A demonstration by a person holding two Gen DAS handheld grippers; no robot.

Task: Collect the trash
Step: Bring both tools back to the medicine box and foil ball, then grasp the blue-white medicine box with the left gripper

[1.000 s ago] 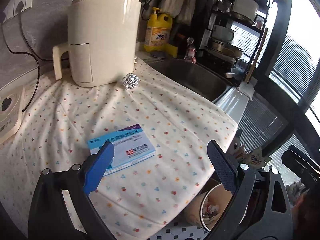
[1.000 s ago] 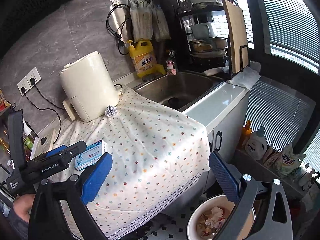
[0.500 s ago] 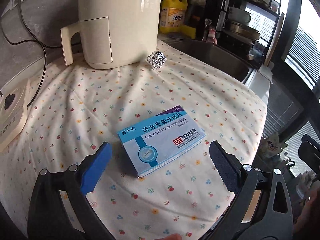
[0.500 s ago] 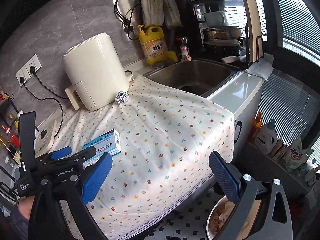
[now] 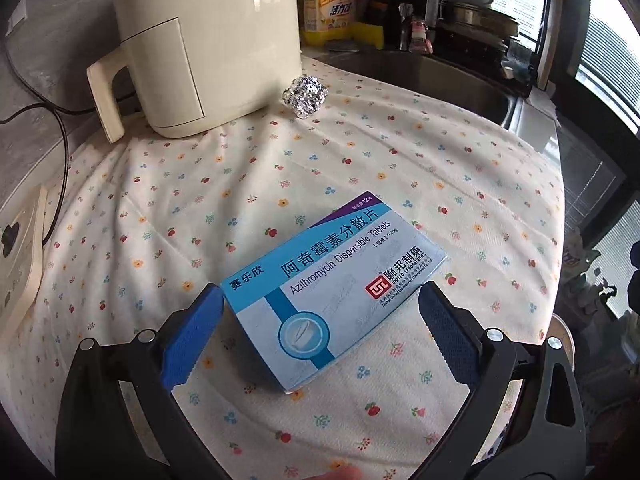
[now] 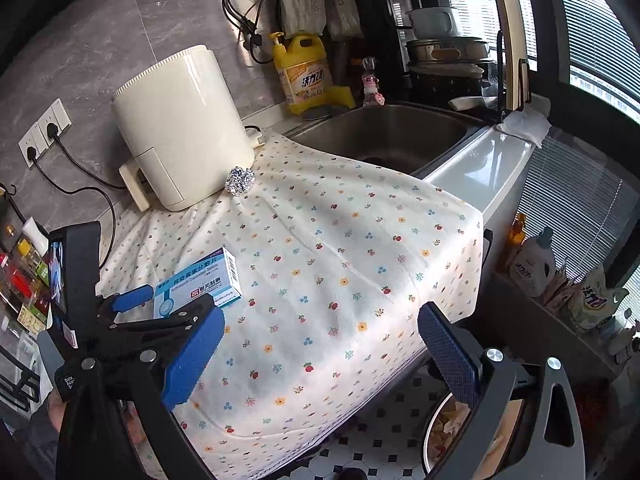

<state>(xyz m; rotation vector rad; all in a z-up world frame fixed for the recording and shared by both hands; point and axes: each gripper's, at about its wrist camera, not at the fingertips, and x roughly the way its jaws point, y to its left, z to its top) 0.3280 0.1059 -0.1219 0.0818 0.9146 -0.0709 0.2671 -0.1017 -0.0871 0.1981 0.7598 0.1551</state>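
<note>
The left gripper (image 5: 320, 328) spreads wide around the medicine box (image 5: 332, 280) lying flat on the flowered cloth (image 5: 200, 208), while the right gripper (image 6: 320, 344) hangs equally wide apart, holding nothing, over the cloth's edge

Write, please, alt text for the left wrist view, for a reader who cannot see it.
The open left gripper frames a blue medicine box lying flat on a flowered cloth. Behind it stand a cream appliance and, beside it, a foil ball.

Blue-white medicine box (image 5: 336, 280), floral tablecloth (image 5: 400, 168)
</note>
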